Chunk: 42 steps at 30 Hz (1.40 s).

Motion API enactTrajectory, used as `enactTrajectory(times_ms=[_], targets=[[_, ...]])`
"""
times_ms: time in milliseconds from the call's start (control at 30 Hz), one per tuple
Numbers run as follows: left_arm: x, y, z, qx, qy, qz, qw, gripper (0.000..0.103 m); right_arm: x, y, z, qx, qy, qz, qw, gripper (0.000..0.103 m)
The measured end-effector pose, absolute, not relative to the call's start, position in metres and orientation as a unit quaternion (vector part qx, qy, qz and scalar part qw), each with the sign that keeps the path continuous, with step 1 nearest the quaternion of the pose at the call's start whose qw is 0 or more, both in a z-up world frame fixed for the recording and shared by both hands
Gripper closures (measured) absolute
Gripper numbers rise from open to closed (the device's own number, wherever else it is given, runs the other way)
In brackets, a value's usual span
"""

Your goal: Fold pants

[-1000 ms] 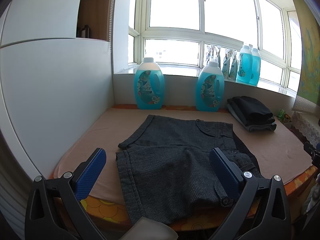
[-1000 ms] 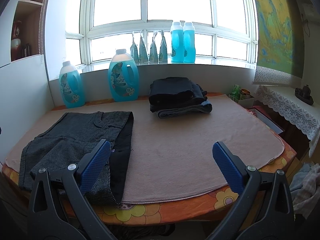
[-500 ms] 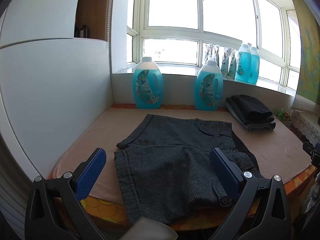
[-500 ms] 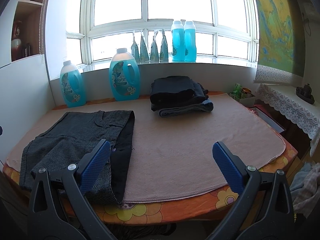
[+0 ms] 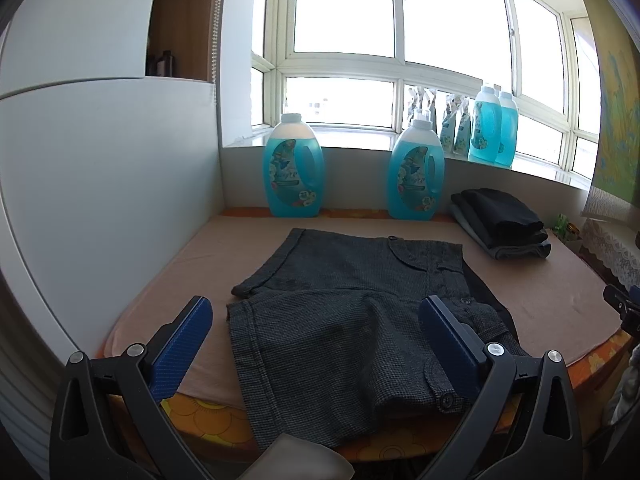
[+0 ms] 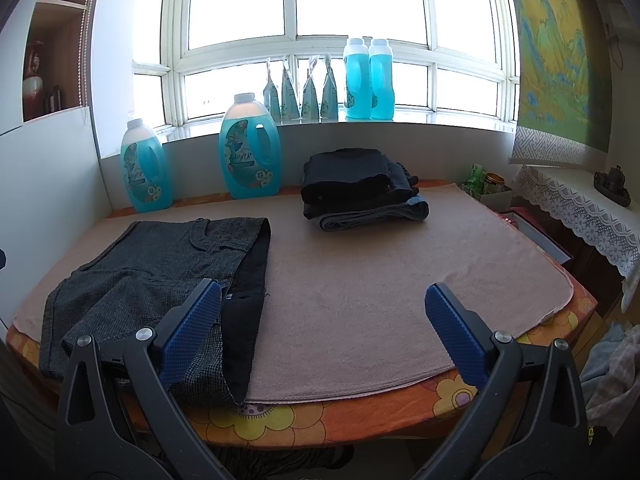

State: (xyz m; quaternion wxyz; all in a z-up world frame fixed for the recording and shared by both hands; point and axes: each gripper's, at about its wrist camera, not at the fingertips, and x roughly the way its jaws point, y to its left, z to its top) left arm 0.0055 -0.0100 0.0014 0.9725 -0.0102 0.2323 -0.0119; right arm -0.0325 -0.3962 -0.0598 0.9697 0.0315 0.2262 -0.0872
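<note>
With both my left gripper (image 5: pixel 316 344) and right gripper (image 6: pixel 324 326) spread wide and empty, I should pinch the grey shorts (image 5: pixel 352 320) at the hems, lifting evenly.

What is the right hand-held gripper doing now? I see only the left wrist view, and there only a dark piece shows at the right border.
Observer: The right hand-held gripper is open and holds nothing; its jaws stand wide apart.
Operator: Is it in front of the grey shorts?
Observer: In the right wrist view only its left finger shows in front of the grey shorts; the right finger shows in front of the bare pink towel.
Operator: Does anything lie on the towel to the right of the shorts?
Observer: Only the folded stack at the back; the rest of the towel, up to its right end, is bare.
</note>
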Motion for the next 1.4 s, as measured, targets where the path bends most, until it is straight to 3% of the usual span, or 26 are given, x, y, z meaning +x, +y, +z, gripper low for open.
enactTrajectory(times_ms=[800, 1167, 1300, 1400], targets=[[0.009, 0.0, -0.008, -0.012, 0.241, -0.011, 0.97, 0.0, -0.028, -0.389, -0.063, 0.022, 0.24, -0.071, 0.968, 0.0], [0.011, 0.016, -0.027, 0.02, 0.258, -0.021, 0.966, 0.001, -0.025, -0.356, -0.073, -0.077, 0.232, 0.009, 0.97, 0.0], [0.013, 0.024, -0.041, 0.033, 0.281, -0.025, 0.959, 0.008, -0.027, -0.334, -0.086, -0.142, 0.231, 0.052, 0.961, 0.0], [0.014, 0.03, -0.053, 0.04, 0.302, -0.03, 0.952, 0.019, -0.027, -0.32, -0.099, -0.184, 0.24, 0.085, 0.95, 0.0]])
